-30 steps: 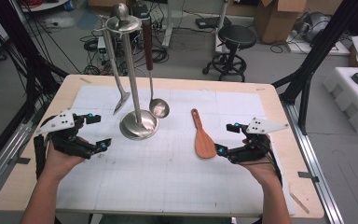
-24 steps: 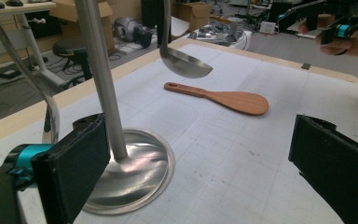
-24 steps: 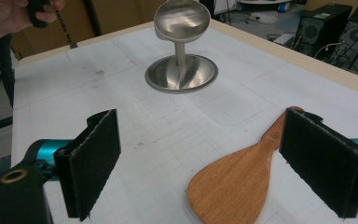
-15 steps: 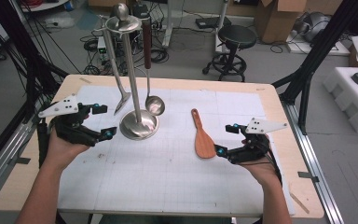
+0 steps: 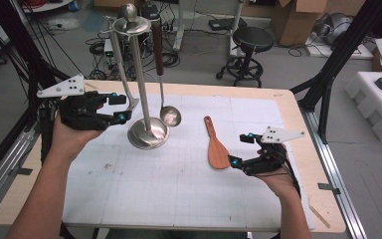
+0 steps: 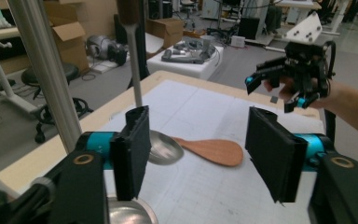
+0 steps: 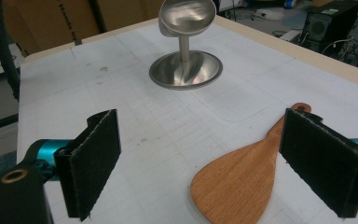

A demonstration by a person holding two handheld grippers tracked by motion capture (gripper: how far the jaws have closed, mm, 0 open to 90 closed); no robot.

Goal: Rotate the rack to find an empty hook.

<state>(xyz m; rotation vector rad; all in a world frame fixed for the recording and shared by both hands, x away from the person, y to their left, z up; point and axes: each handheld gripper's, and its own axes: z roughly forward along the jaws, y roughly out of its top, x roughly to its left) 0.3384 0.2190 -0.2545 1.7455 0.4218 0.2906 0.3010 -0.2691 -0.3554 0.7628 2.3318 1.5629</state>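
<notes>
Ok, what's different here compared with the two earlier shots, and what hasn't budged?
The left gripper has risen off the table and moved in toward the utensil stand; its jaws have just been closing partway with nothing between them. The right gripper stayed beside the wooden spatula, open, not gripping it. Spatula, stand and the hanging ladle are where they were.

We see a wooden table (image 5: pixel 298 124) under a white gridded mat (image 5: pixel 179 174); on the mat stand a steel utensil stand (image 5: pixel 148 133) and a wooden spatula (image 5: pixel 217 148).
</notes>
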